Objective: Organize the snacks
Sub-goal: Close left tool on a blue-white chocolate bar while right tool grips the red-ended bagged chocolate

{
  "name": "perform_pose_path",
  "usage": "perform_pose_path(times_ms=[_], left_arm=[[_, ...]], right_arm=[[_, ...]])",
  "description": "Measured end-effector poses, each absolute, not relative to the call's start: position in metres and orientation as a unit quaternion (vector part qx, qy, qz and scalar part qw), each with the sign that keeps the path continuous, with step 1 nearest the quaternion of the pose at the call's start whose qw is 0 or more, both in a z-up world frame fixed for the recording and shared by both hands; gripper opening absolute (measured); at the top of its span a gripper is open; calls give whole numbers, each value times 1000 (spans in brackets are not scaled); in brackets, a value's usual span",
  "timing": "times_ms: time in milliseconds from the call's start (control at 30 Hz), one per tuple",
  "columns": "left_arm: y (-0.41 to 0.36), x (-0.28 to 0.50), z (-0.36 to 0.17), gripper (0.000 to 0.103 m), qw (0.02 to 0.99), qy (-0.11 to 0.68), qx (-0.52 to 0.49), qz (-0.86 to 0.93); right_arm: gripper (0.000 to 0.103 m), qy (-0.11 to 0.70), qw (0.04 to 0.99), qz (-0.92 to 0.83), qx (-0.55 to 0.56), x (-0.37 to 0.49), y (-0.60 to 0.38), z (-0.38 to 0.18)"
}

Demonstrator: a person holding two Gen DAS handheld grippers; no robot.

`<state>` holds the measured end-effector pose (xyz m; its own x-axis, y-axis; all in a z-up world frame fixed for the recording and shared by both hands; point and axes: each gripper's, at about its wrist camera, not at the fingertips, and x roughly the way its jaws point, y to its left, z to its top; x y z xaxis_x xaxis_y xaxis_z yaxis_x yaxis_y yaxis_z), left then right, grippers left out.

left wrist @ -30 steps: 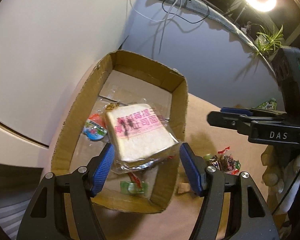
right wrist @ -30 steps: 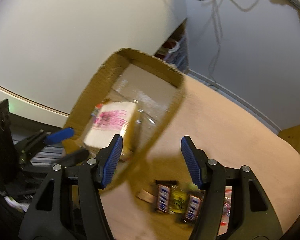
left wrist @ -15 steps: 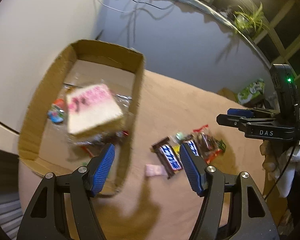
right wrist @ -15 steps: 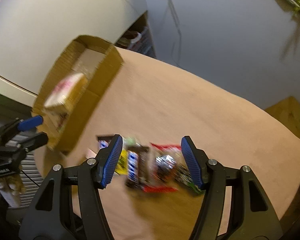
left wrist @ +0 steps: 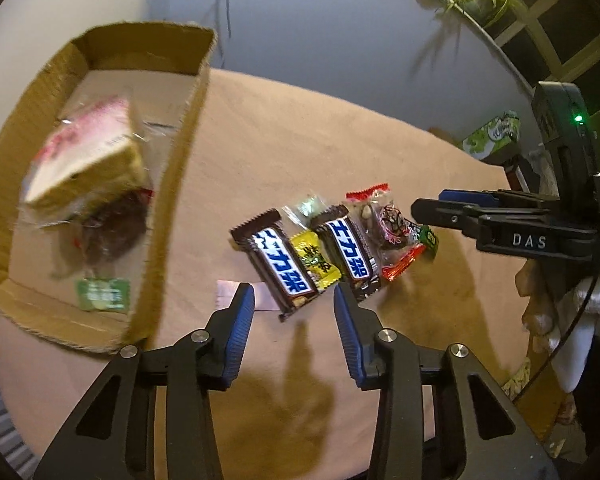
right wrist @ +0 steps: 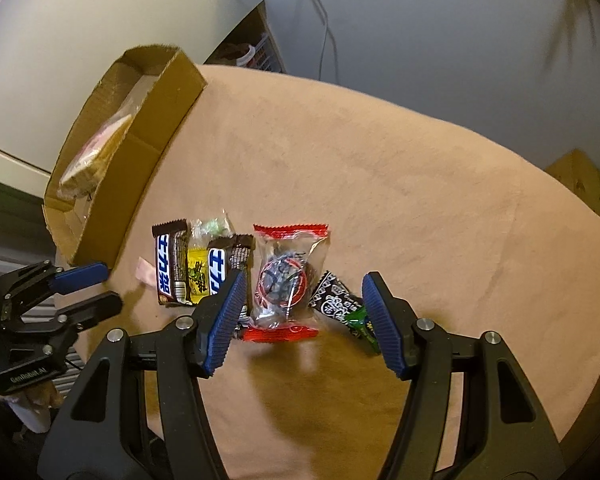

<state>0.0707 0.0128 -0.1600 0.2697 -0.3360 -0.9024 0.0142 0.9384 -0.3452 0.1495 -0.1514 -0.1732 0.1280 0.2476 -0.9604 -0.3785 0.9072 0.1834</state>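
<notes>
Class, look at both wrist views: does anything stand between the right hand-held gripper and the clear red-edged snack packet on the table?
Nothing visible does. The right hand-held gripper hangs open over the clear red-edged snack packet, which lies uncovered on the table beside a chocolate bar and a black patterned packet.

- Left wrist view looks steeply down, close over the tan tabletop (left wrist: 380, 160).
- Right wrist view does likewise; both share the row of wrapped snacks (left wrist: 332, 248) (right wrist: 244, 268) and the open cardboard box (left wrist: 180, 128) (right wrist: 148, 140).
</notes>
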Motion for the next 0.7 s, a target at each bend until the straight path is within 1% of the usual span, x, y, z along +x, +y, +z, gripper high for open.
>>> perform_pose_path(times_ms=[200,433,700], left_arm=[[2,85,-177,38,770,618,-134,-91],[0,97,-192,38,760,628,-149,-77],[-8,106,-203,38,762,633,-120,-67]], right_arm=[[60,633,742,213,-64,150,-140,-184],[59,642,734,209,-66,155,-132,-197],[59,649,729,200,-86,160,-122,-209]])
